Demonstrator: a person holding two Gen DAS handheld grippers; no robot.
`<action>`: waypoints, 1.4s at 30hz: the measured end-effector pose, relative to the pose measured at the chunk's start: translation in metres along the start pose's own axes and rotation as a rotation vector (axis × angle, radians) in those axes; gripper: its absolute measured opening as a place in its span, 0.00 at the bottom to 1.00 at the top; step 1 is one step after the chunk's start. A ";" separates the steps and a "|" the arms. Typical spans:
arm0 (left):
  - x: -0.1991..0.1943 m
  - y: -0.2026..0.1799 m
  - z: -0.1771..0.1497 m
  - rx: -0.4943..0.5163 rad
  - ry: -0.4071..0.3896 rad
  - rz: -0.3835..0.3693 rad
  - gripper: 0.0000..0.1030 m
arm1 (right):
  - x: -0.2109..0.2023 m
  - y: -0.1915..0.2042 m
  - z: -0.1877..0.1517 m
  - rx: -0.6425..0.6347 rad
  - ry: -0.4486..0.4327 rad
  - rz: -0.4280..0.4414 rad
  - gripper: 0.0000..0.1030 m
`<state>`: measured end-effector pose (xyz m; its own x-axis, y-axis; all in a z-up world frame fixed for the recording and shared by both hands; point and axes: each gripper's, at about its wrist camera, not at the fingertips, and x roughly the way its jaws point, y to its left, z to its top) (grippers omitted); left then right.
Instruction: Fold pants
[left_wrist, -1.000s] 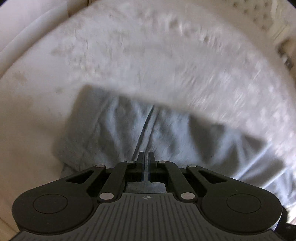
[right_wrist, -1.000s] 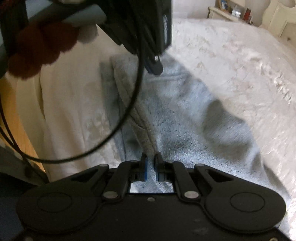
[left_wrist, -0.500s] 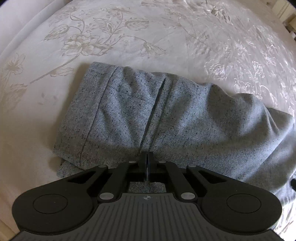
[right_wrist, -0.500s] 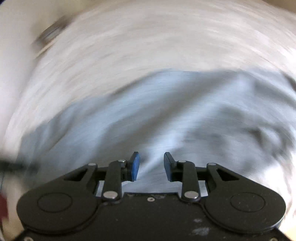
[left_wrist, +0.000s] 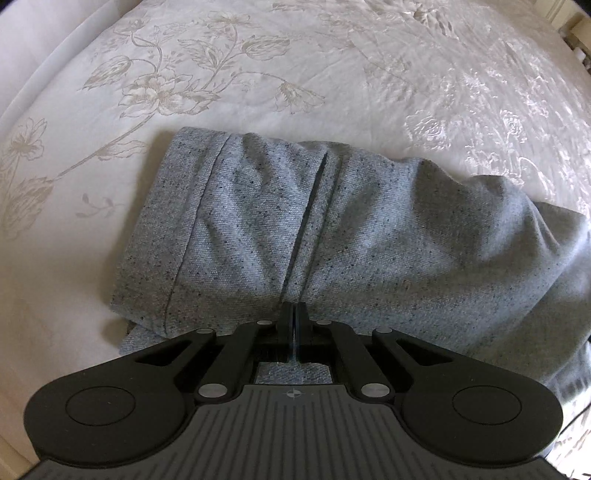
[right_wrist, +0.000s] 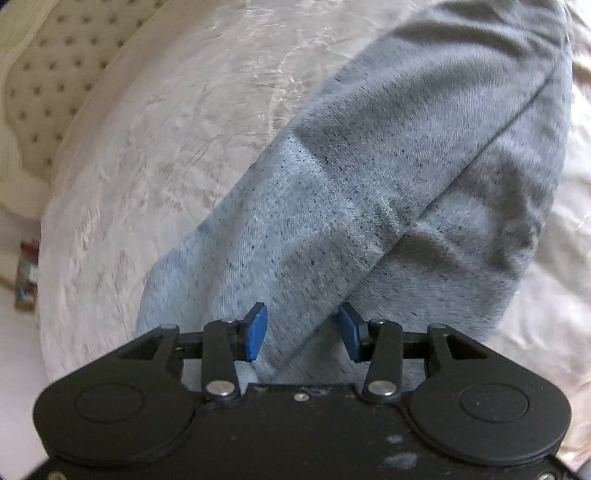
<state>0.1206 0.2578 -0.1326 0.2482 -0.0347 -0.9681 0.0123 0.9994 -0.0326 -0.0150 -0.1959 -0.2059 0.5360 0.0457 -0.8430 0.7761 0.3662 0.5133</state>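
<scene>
We find the grey pants (left_wrist: 332, 236) lying centre-frame on the bed (left_wrist: 258, 74), folded over, one end still bunched. Left gripper (left_wrist: 294, 314) shut, holding nothing visible; right gripper (right_wrist: 303, 328), jaws just opening, stands empty above the fabric.

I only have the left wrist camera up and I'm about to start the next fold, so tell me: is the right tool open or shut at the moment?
Observer: The right tool is open. Its jaws have just been opening, and the blue pads stand apart with nothing pinched between them.
Operator: And what is it over?
Observer: The grey pants. A diagonal fold line in the fabric runs up and to the right from beneath the gap between the pads.
</scene>
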 end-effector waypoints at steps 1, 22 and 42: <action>0.000 0.000 0.000 0.001 0.001 0.001 0.03 | 0.002 -0.001 0.002 0.021 0.006 0.009 0.19; -0.014 -0.013 0.003 0.031 -0.006 0.056 0.03 | -0.033 0.000 -0.005 -0.322 0.153 -0.279 0.04; -0.001 -0.086 -0.041 0.174 0.124 -0.114 0.03 | -0.070 0.066 -0.075 -0.544 0.387 0.118 0.27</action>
<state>0.0800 0.1723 -0.1394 0.1147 -0.1359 -0.9841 0.2028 0.9729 -0.1107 -0.0255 -0.1055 -0.1249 0.3707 0.4063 -0.8352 0.3878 0.7494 0.5366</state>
